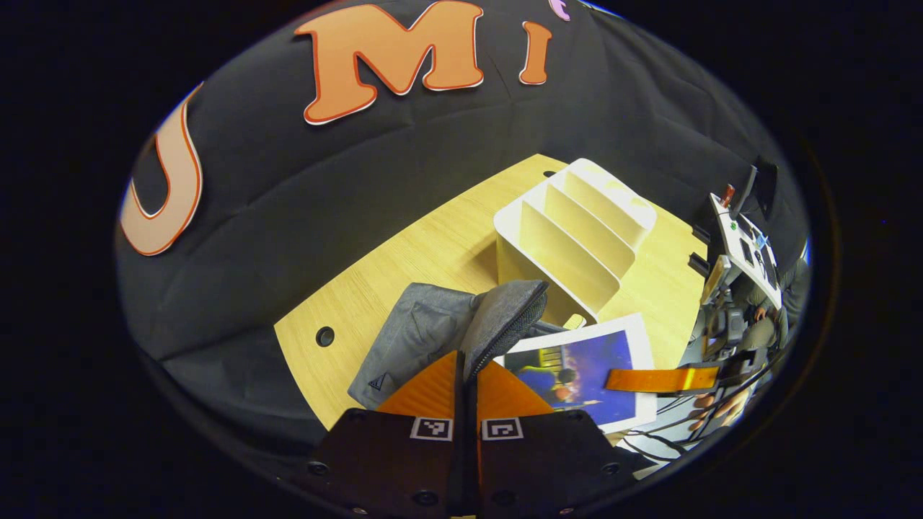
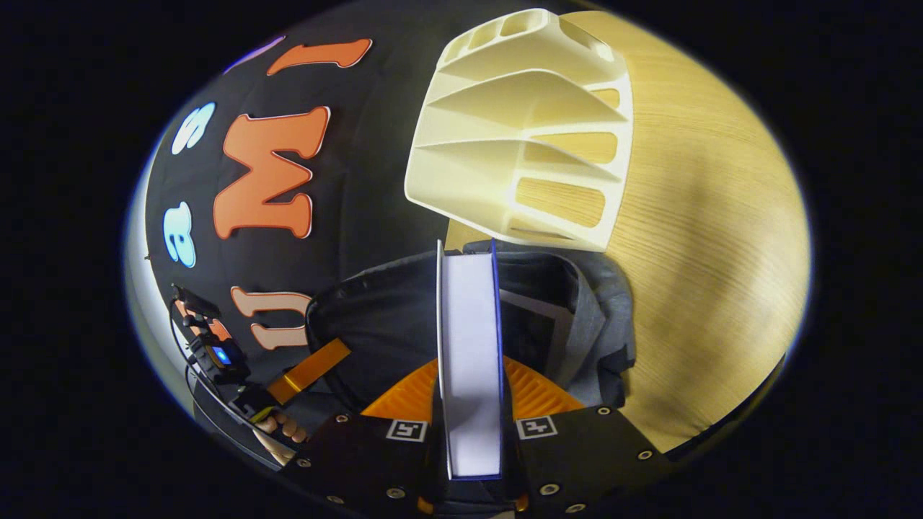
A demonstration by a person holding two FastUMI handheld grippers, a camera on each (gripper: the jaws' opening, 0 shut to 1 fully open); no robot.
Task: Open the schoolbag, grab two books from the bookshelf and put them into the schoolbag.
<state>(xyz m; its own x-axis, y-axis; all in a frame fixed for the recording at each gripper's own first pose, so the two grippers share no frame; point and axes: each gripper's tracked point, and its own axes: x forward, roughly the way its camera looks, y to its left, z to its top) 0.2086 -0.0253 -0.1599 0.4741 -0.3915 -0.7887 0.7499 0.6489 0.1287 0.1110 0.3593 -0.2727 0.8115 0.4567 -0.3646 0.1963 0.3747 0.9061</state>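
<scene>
The grey schoolbag lies on the wooden table with its mouth open, showing a dark inside. My left gripper is shut on the rim of its raised flap. My right gripper is shut on a book, seen edge-on with white pages, held upright over the bag's mouth. In the left gripper view that book's blue cover hangs beside the flap, with the right gripper on it. A pale flat edge shows inside the bag. The white bookshelf stands just behind.
The tabletop has a round cable hole near its left end. A rack of equipment and cables stand past the table's right end. The person's hand holds the left gripper at the bag's rim. Bare wood stretches beside the shelf.
</scene>
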